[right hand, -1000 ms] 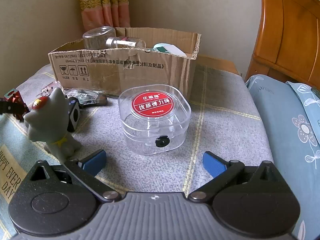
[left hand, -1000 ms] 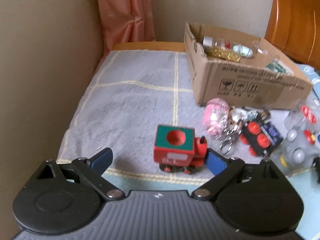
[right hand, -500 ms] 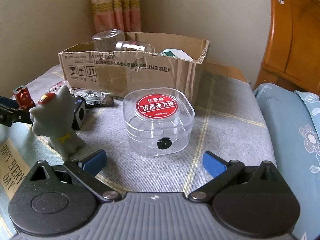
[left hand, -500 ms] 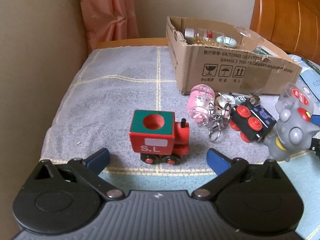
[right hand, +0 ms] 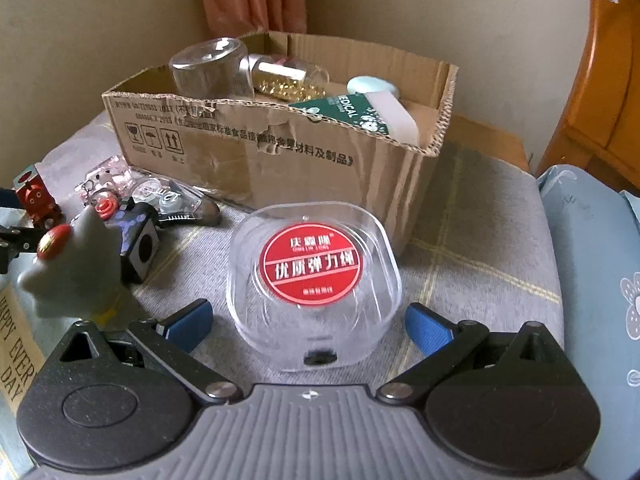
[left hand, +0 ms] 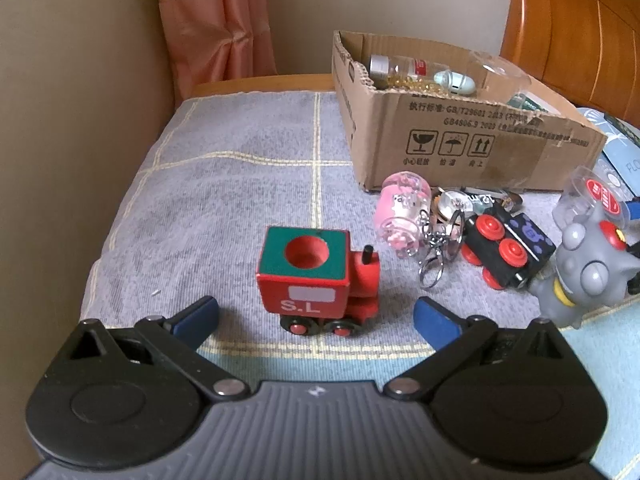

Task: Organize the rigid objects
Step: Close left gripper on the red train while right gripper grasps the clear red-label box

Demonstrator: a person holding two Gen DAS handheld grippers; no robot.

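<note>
Closer now than a second ago, the right gripper [right hand: 308, 322] has its blue pads spread to either side of the clear plastic case [right hand: 314, 284] with the red round label, neither pad touching it. At its left a grey cat figurine [right hand: 74, 276] stands just beside one finger, crowding that side. The left gripper [left hand: 316, 314] is spread wide too, with the red toy train [left hand: 316, 282] between its pads, untouched. To the train's right lie a pink keychain charm [left hand: 402, 216] and a black toy wagon [left hand: 506, 250] tipped on its side (red wheels up). Behind them sits an open cardboard box [left hand: 460, 148] holding bottles. Everything rests on a grey checked blanket [left hand: 224, 196]; a pink curtain [left hand: 216, 24] hangs in the corner. A wooden headboard [left hand: 576, 32] is cut off at the right.
</note>
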